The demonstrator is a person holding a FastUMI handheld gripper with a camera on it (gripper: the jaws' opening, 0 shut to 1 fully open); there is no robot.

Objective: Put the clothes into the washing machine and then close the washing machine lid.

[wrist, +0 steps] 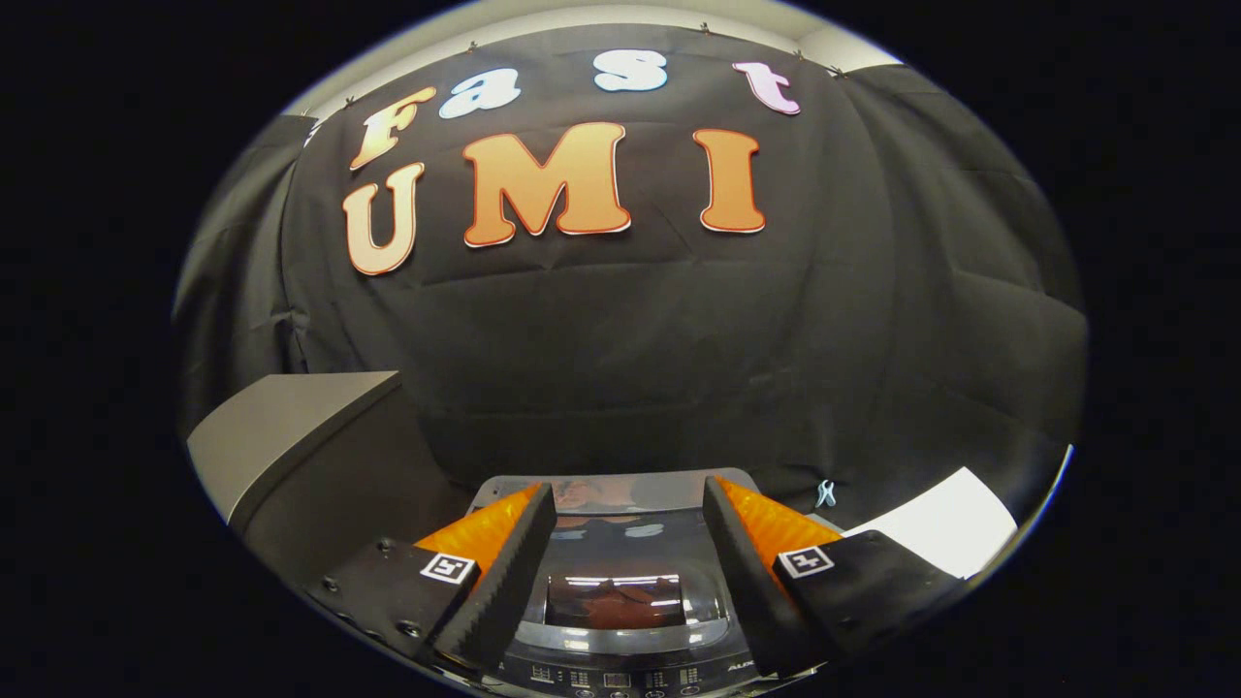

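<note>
One washing machine (620, 572) sat low in the gripper view, under and between the fingers of the tool (628, 538). One lid (616, 543) lay flat on top of it, closed, dark and glossy, with a rounded glass window (614, 599) that threw back reflections. One control panel (620, 677), with rows of small buttons, ran along the near edge. The machine's top ran lengthwise away from the tool toward the black booth wall (630, 368), panel end nearest. Two fingers (499, 572), black with ridged pads and orange sides, stood spread wide apart, pinching nothing, one over each side of the lid. One grey box-like surface (281, 436) stood to the left of the machine. One white sheet (945, 533) lay to the right, with one small clip (825, 493) just beside it. No clothes could be seen.
</note>
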